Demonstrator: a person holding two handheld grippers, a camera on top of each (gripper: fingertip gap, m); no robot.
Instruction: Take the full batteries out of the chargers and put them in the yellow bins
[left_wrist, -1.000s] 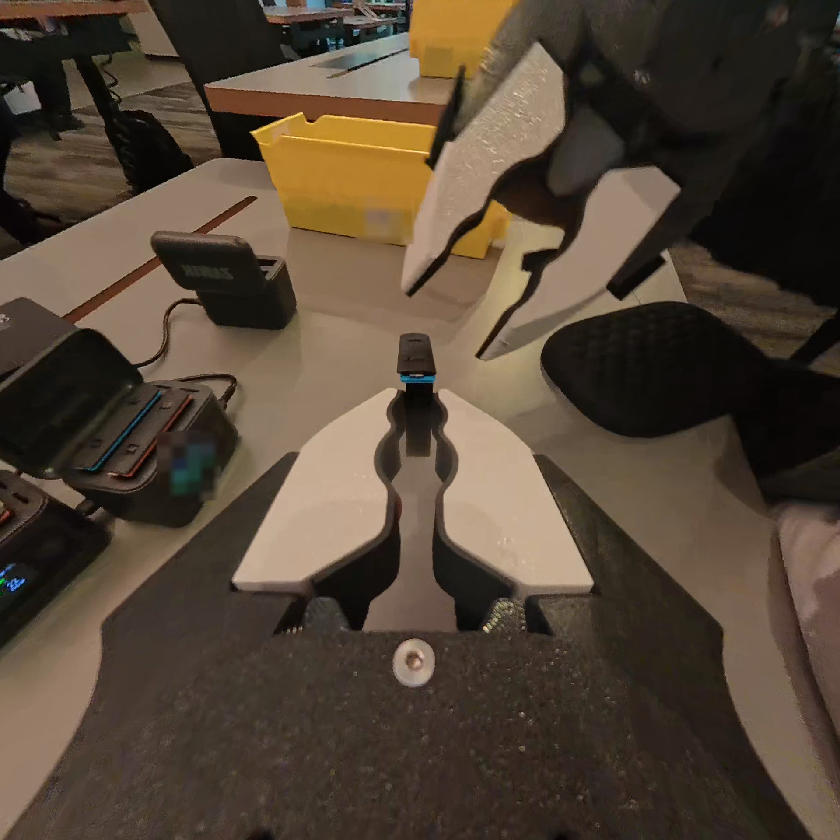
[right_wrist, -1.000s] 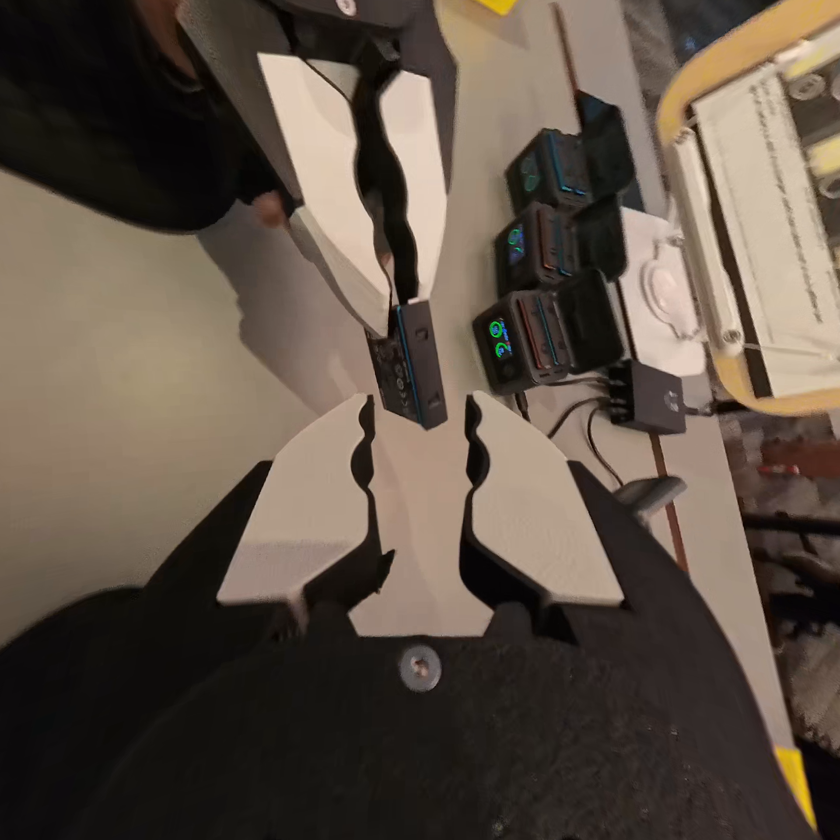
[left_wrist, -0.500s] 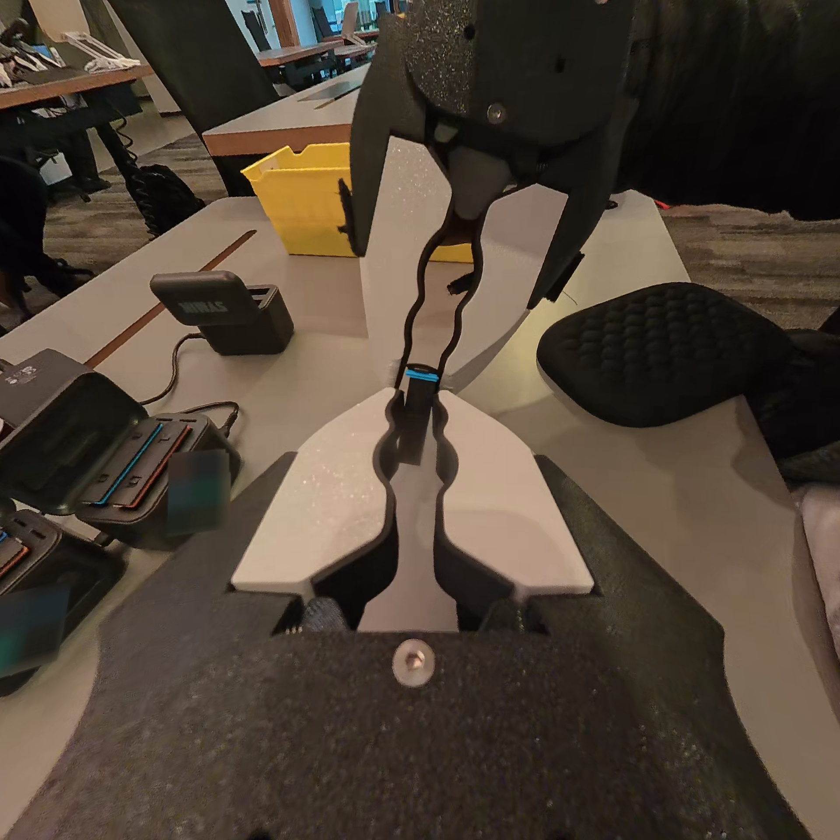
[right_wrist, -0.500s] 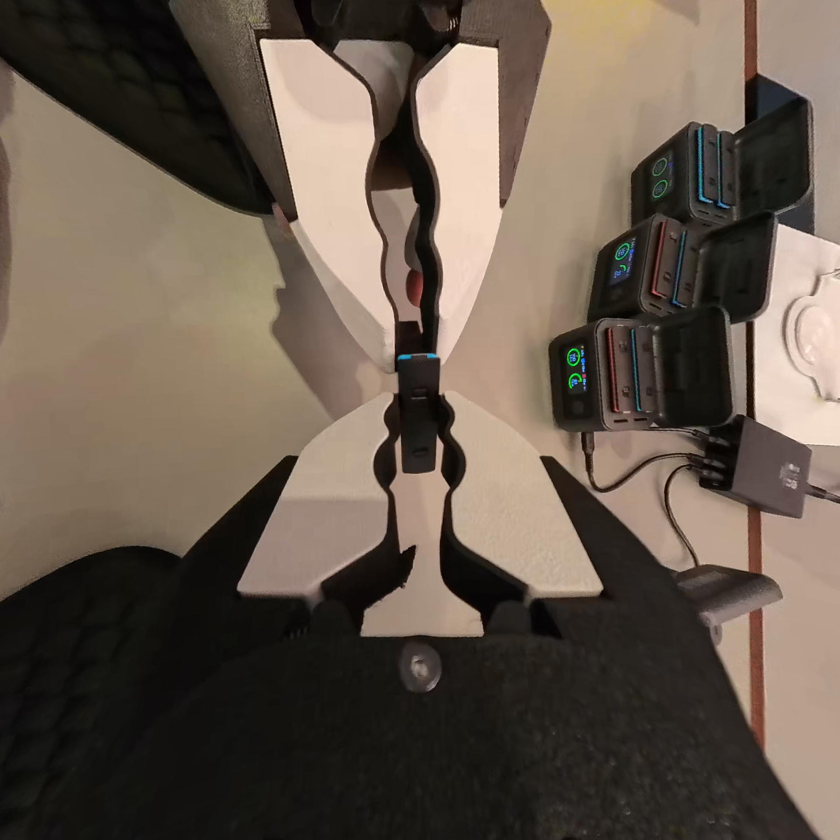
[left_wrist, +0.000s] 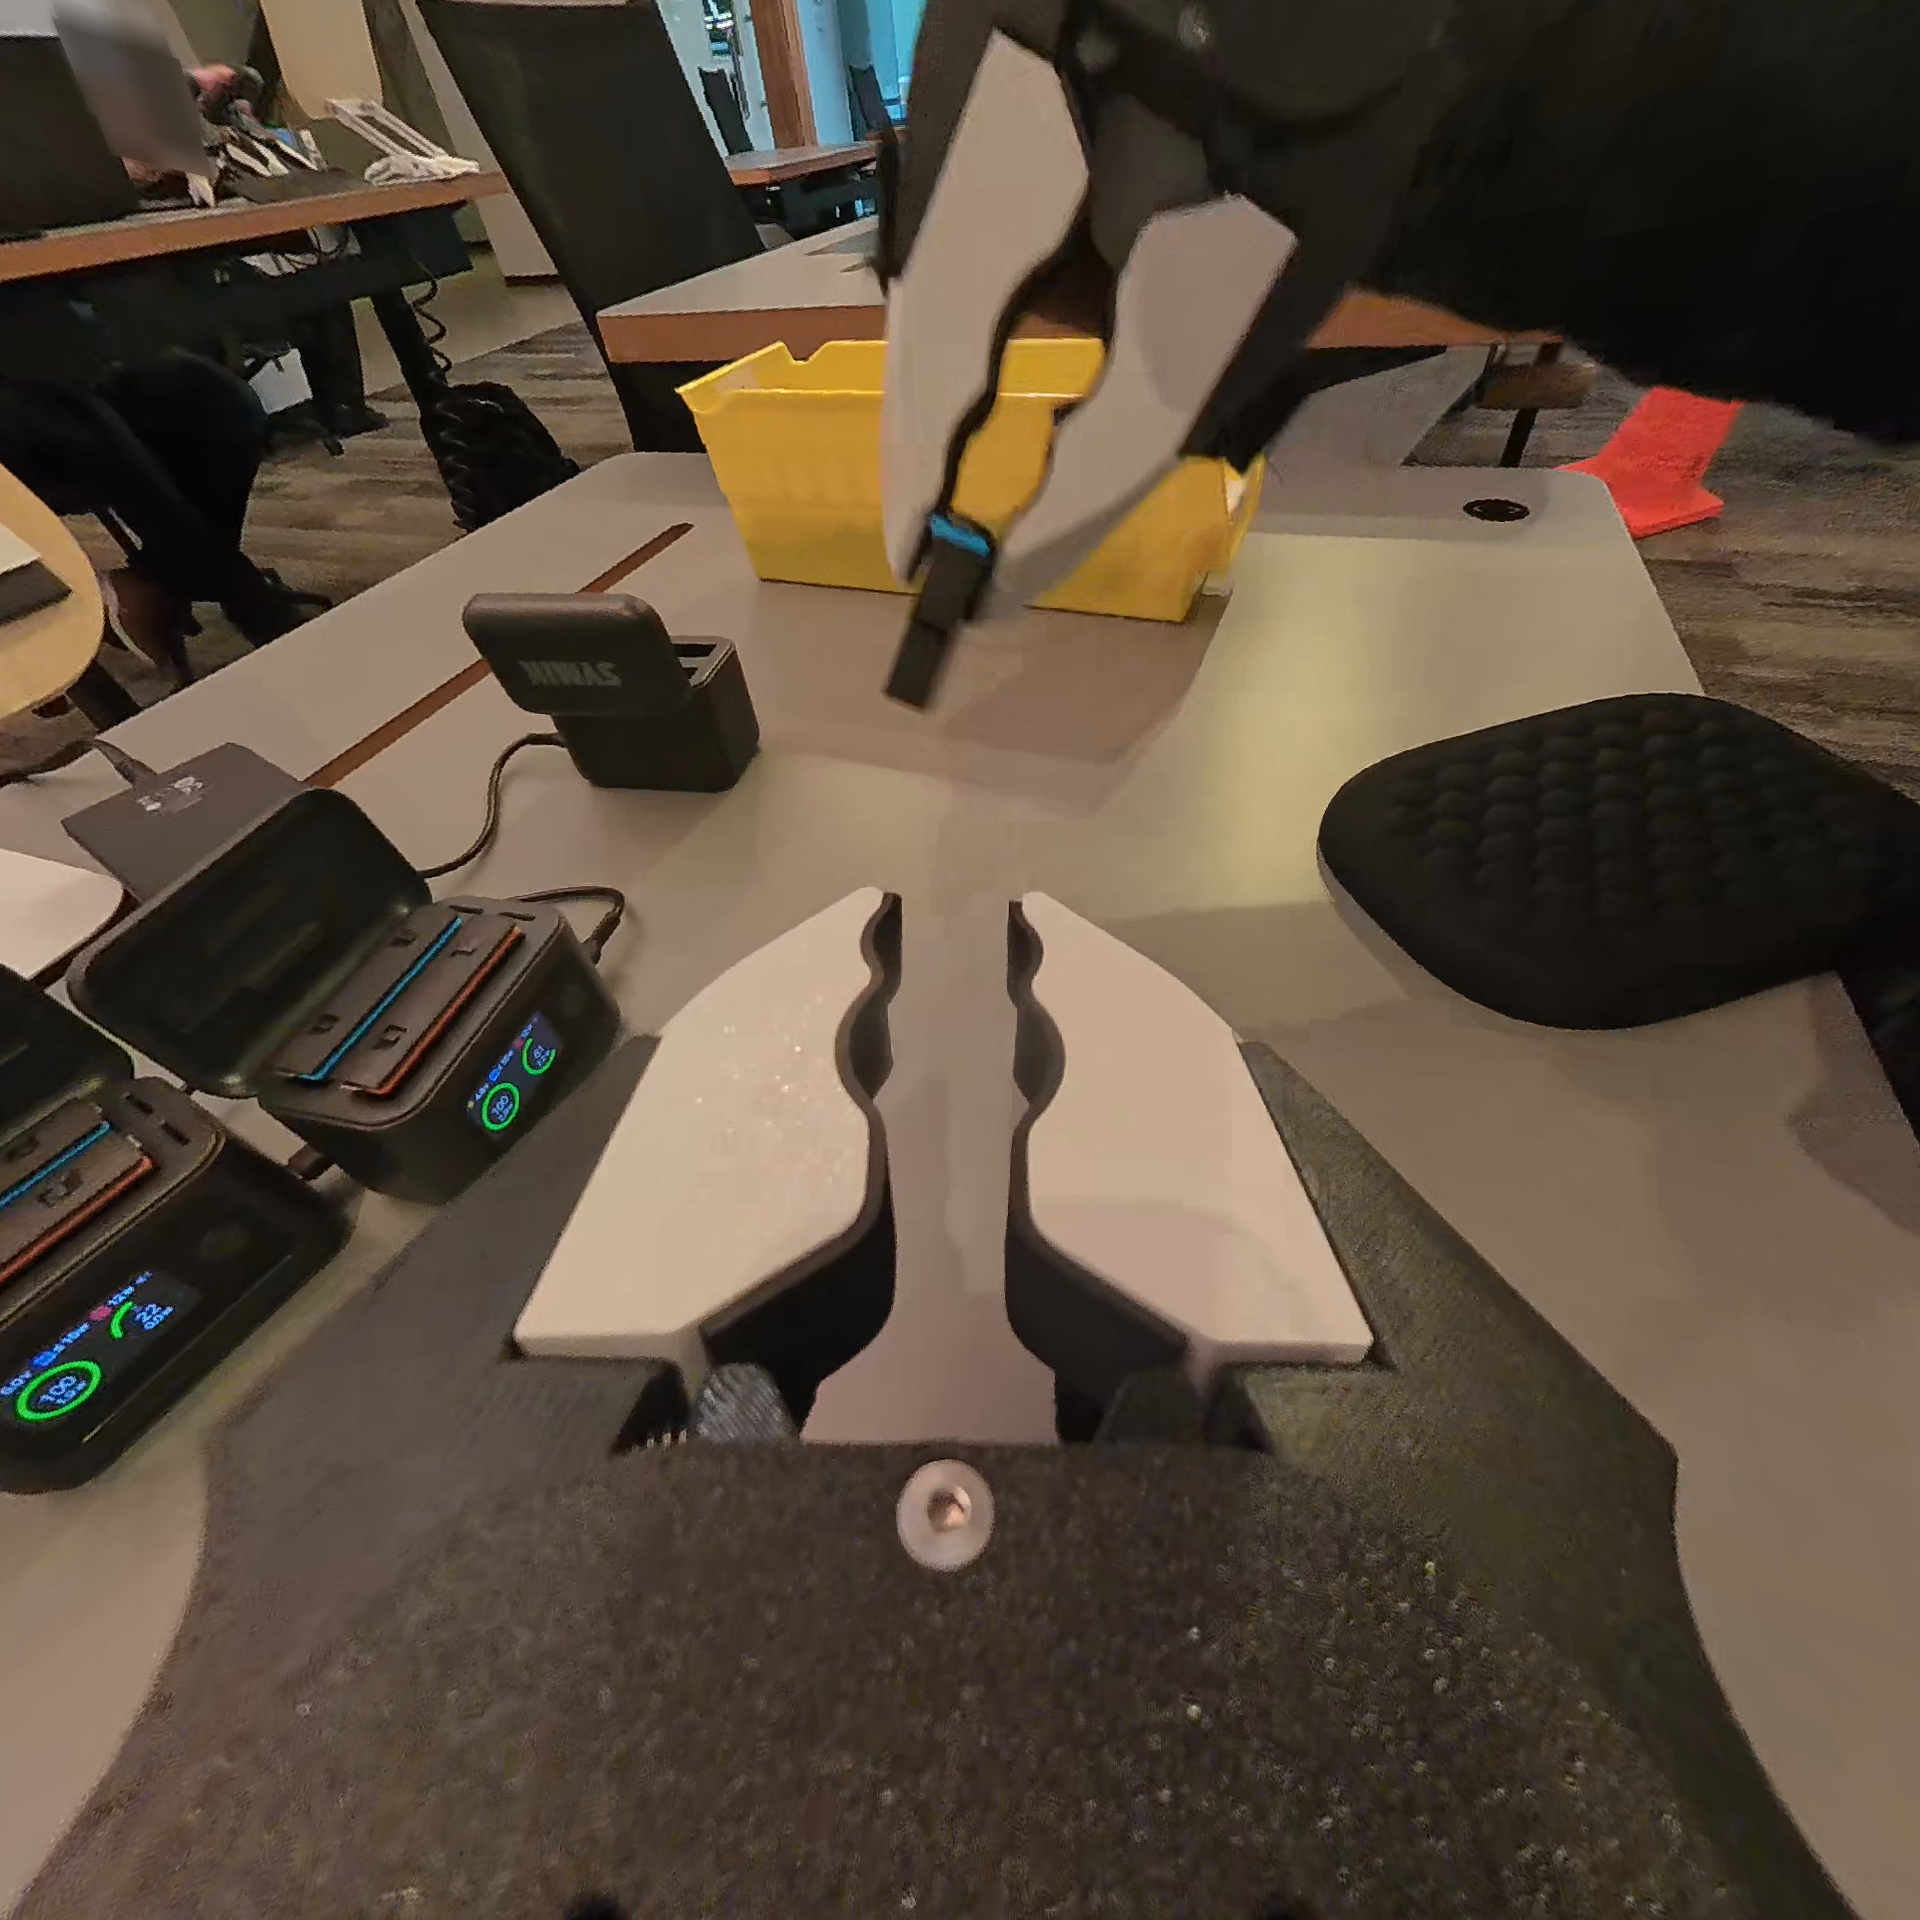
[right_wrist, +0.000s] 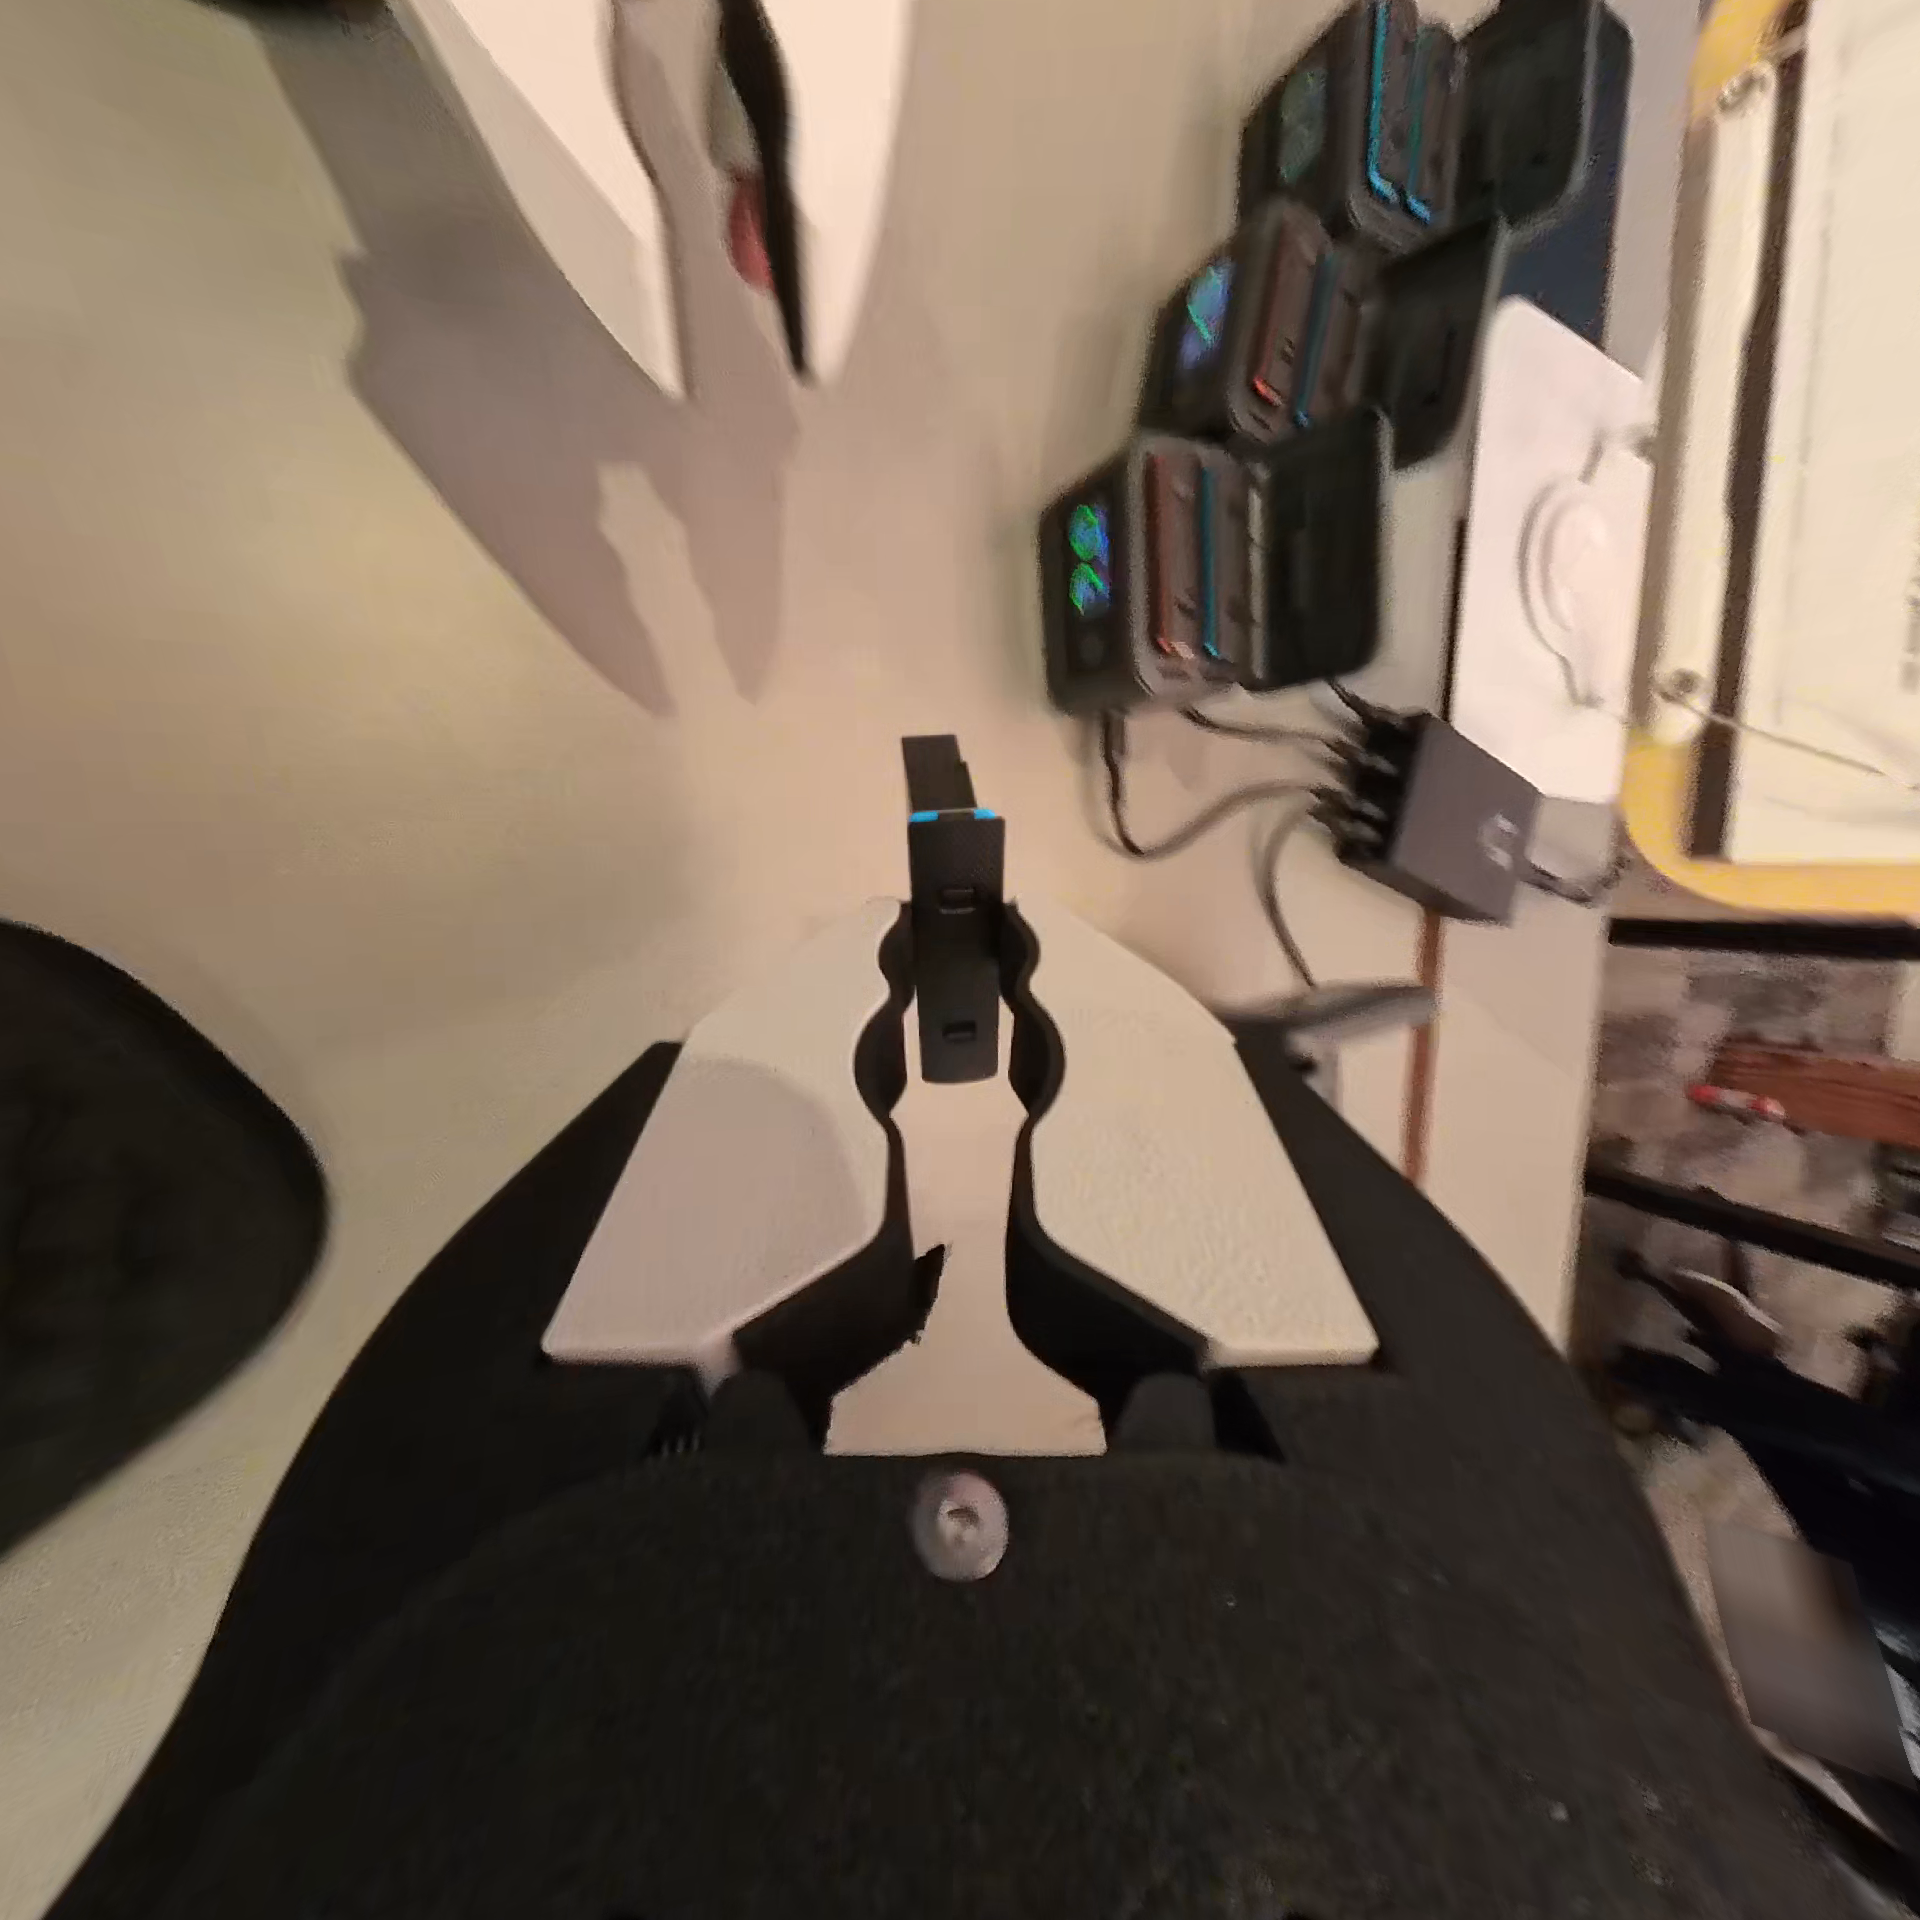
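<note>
My right gripper (right_wrist: 951, 920) is shut on a black battery with a blue band (right_wrist: 951, 935), held end-on above the table. In the left wrist view the right gripper (left_wrist: 961, 561) hangs tilted in front of the yellow bin (left_wrist: 821, 488), with the battery (left_wrist: 920, 644) sticking down out of it. My left gripper (left_wrist: 954, 914) is open and empty, low over the table beside the chargers (left_wrist: 416, 1039). The left gripper (right_wrist: 748, 384) shows blurred at the top of the right wrist view. The chargers (right_wrist: 1216, 561) hold batteries with blue and red bands, and their screens are lit.
A small black charger with a raised lid (left_wrist: 623, 696) stands between the chargers and the bin. A black mesh cushion (left_wrist: 1621, 852) lies at the right. A grey power hub with cables (right_wrist: 1455, 821) and a yellow-rimmed tray (right_wrist: 1683, 842) sit by the table's edge. The gap from one gripper's tips to the other's is roughly 10 cm.
The battery passed from my left gripper to my right one. The left gripper opened and drew back. The right gripper closed on the battery and carried it up towards the yellow bin.
</note>
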